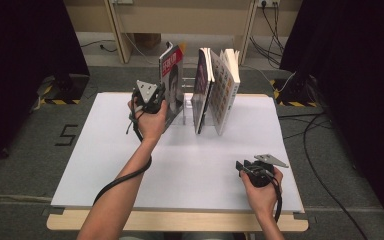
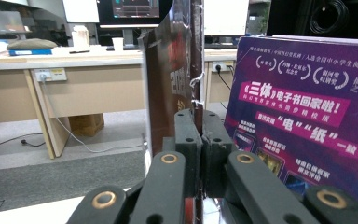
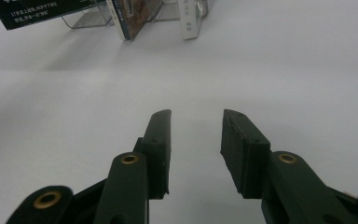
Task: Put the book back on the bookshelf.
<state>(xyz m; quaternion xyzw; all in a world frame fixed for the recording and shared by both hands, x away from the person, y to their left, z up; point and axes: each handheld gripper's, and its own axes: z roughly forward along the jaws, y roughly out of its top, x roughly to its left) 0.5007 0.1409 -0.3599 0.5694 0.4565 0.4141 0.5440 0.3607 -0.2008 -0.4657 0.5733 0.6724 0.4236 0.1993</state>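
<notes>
A red-covered book leans at the left end of a clear rack at the back of the white table. My left gripper is shut on that book's near edge. In the left gripper view the two pads pinch the thin brown cover, and my left gripper holds it upright. My right gripper hovers low over the front right of the table, apart from the books. Seen in the right gripper view, my right gripper is open with only bare white surface between its fingers.
Two more books stand in the rack to the right of the held one. A purple-covered book stands close on the right in the left gripper view. The white tabletop stretches between the hands. Cables and dark stands lie on the floor around it.
</notes>
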